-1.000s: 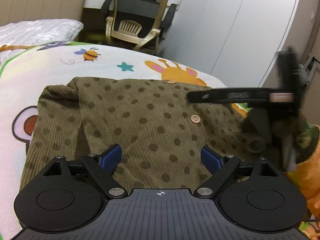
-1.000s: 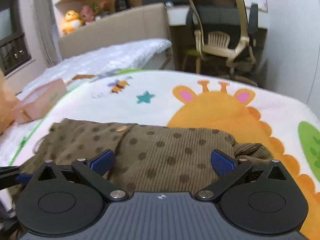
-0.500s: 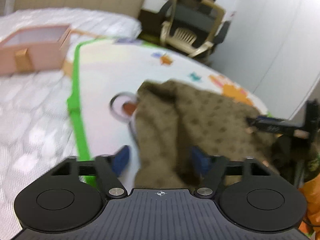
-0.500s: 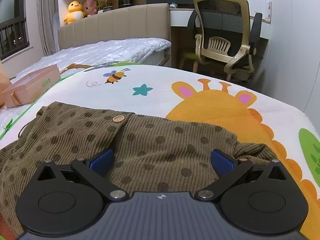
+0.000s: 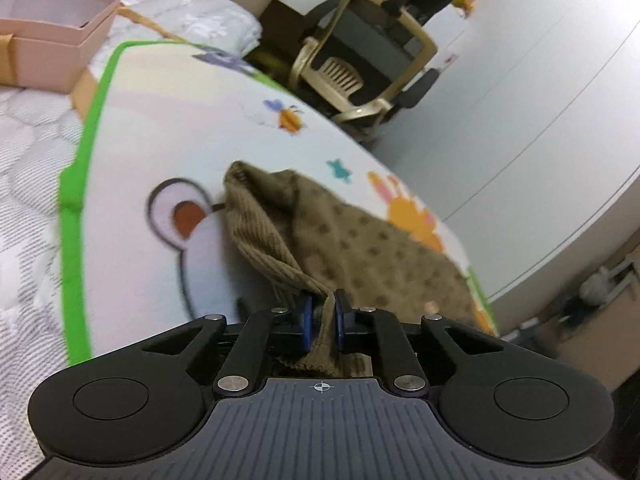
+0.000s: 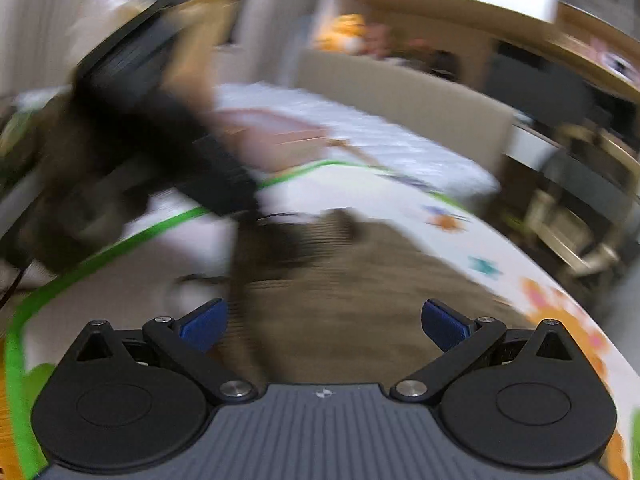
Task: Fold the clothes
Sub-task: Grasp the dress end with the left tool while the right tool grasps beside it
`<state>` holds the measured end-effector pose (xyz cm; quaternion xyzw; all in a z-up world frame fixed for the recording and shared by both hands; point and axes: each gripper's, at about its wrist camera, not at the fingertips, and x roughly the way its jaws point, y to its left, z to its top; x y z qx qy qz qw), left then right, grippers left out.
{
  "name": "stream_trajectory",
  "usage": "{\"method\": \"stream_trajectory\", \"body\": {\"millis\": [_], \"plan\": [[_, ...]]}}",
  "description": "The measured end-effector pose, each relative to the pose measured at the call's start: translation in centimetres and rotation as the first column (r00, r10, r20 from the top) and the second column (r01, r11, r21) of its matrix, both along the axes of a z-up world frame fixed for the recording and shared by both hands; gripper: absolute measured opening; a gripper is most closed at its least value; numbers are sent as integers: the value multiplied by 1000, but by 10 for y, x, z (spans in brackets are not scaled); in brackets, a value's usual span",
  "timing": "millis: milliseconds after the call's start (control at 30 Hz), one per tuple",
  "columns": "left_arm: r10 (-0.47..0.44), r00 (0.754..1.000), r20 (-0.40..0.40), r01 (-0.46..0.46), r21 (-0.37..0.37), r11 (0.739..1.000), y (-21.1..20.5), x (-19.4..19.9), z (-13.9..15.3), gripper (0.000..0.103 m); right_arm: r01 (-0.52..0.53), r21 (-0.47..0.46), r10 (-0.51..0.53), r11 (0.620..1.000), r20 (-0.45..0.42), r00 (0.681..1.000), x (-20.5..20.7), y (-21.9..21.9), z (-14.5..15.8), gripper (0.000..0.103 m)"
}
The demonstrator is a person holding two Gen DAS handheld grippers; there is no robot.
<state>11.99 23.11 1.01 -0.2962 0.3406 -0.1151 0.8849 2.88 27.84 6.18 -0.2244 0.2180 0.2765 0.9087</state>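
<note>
An olive-brown corduroy shirt (image 5: 360,248) with dark dots lies on a cartoon play mat (image 5: 132,184) on the bed. My left gripper (image 5: 320,316) is shut on the shirt's near edge, and ribbed cloth bunches between its blue pads. In the blurred right wrist view, my right gripper (image 6: 324,322) is open and empty above the shirt (image 6: 360,280). The left gripper shows there as a dark blurred shape (image 6: 168,128) at upper left.
A pink open box (image 5: 52,32) stands on the white quilt at the far left. A beige office chair (image 5: 360,68) stands beyond the bed. White wardrobe doors (image 5: 520,100) are on the right. The mat's green border (image 5: 76,168) runs along the left.
My left gripper swung to the shirt's left edge and shut on it. My right gripper stayed open and turned sharply left, blurring its view.
</note>
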Motion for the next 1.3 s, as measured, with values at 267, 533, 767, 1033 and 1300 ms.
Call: {"method": "stream_trajectory", "body": {"millis": [267, 533, 767, 1033, 1300], "plan": [[-11, 998, 58, 13, -32, 999, -5, 0, 17, 27, 126, -49, -128, 991, -41, 991, 55, 28, -16, 56], [107, 994, -10, -108, -137, 985, 36, 25, 14, 90, 115, 28, -114, 993, -33, 993, 37, 5, -9, 31], [100, 973, -209, -129, -130, 983, 35, 66, -17, 91, 120, 88, -117, 989, -32, 993, 39, -7, -5, 29], [47, 983, -178, -72, -136, 988, -5, 104, 5, 32, 141, 196, -140, 970, -20, 990, 29, -35, 6, 27], [-176, 984, 35, 178, -51, 983, -117, 140, 94, 29, 290, 401, -321, 869, 9, 947, 10, -144, 45, 26]]}}
